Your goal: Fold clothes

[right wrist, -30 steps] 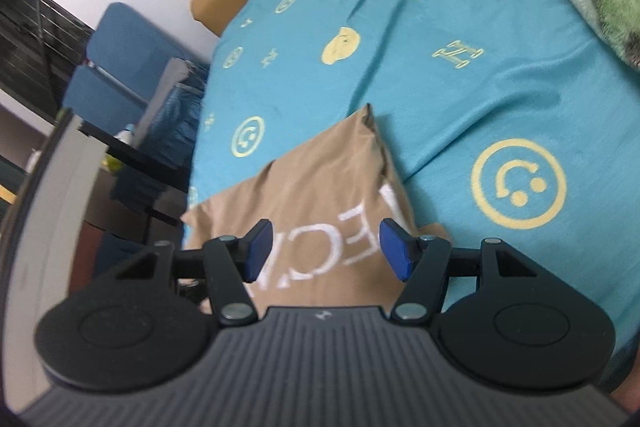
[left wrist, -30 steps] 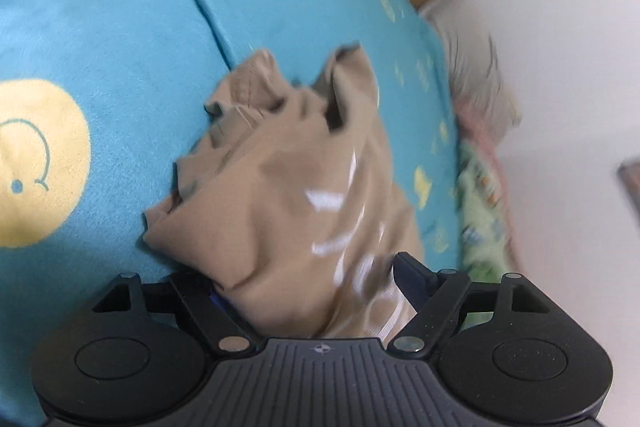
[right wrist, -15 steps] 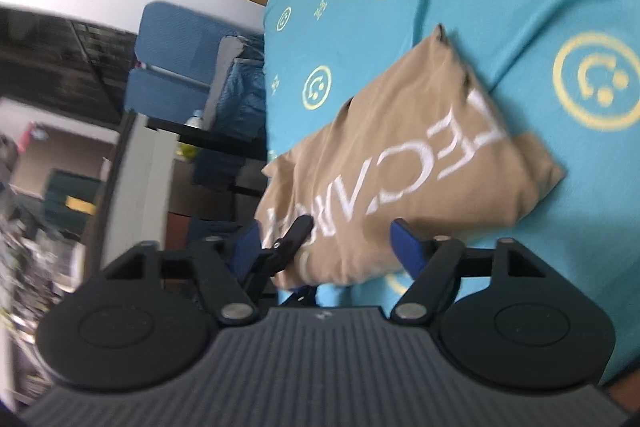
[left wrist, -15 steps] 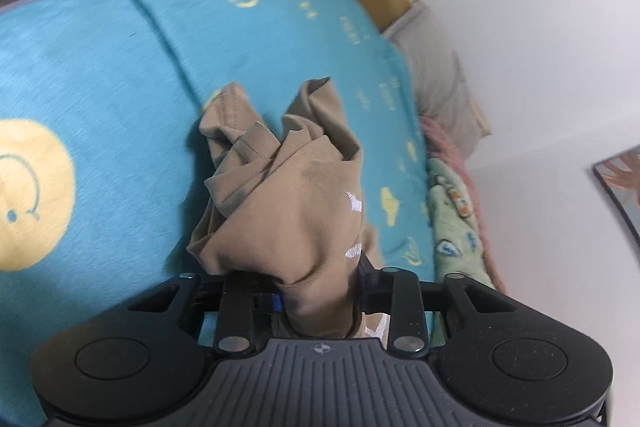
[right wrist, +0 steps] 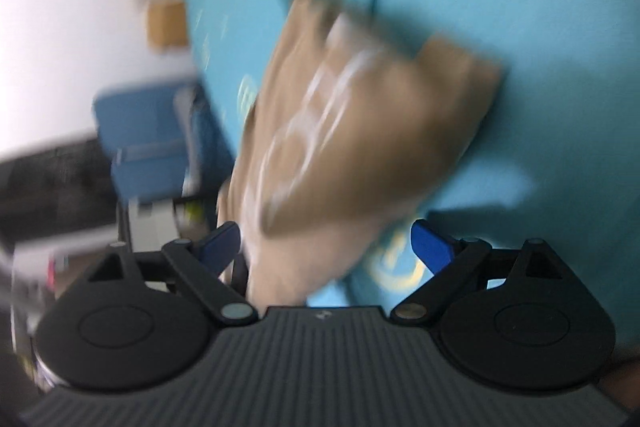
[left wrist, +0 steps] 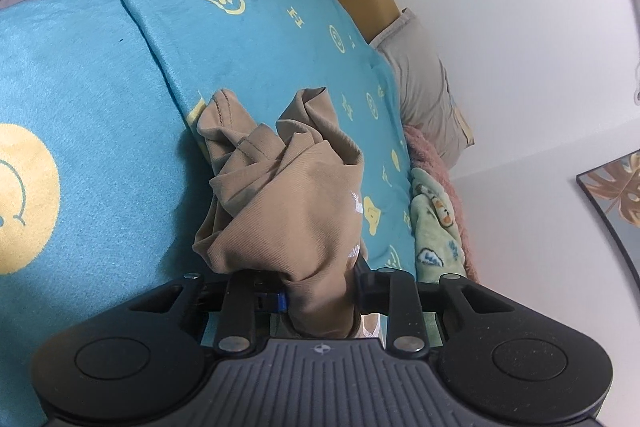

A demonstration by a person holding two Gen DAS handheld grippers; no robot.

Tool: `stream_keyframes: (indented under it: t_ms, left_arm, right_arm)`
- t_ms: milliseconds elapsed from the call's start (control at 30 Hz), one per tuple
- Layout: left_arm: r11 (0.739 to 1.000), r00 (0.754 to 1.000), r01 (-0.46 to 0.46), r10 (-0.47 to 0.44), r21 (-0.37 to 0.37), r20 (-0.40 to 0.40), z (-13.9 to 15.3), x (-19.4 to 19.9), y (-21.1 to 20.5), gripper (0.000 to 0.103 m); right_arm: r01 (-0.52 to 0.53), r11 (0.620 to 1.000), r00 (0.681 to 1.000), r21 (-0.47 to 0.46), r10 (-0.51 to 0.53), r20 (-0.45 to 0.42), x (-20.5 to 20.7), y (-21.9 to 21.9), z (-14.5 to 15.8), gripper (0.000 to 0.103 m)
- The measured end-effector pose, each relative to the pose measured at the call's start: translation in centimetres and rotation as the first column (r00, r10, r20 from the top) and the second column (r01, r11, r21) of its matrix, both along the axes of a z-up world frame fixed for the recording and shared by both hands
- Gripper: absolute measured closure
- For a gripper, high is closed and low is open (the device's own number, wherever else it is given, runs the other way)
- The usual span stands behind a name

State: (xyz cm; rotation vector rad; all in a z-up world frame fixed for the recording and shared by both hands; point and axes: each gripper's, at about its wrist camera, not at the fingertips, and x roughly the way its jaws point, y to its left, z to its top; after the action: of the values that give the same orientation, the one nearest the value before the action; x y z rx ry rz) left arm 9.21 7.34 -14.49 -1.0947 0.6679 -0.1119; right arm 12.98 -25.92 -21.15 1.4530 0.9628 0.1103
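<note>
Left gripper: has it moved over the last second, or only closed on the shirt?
Yes. The left gripper closed its jaws on the tan shirt and pulled back: the turquoise bedspread edge, pillow and wall picture came into view.

The tan garment [left wrist: 288, 203] is bunched into a crumpled mass with stitched hems and folds showing, its near end pinched together and the rest draping onto the turquoise bedspread [left wrist: 100, 131]. In the blurred right wrist view the same tan cloth [right wrist: 360, 131] shows white printed lettering across its face.
</note>
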Motion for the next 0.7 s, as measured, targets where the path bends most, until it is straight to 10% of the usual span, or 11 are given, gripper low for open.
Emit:
stream_keyframes:
  t_ms: [233,467,700]
  left_arm:
    - [0.998,1.000,-0.006,0.004,-0.057,-0.028,-0.4,0.1,0.5,0.074]
    - [0.978,0.995,0.075,-0.087,-0.193,-0.057,3.2,-0.2,0.1,0.075]
    - [0.947,0.958,0.272,-0.283,-0.170,-0.046,9.4,5.3,-12.1,0.074]
  right_arm:
    - [-0.006,0.990,0.997,-0.141,0.017,0.075,0.2,0.1,2.0,0.072]
    - [0.013,0.971,0.975,-0.239,0.041,0.217,-2.2,-2.1,8.6,0.080]
    - [0.094,0.964,0.969,-0.248,-0.031,0.246,-5.6,-9.7,15.2,0.080]
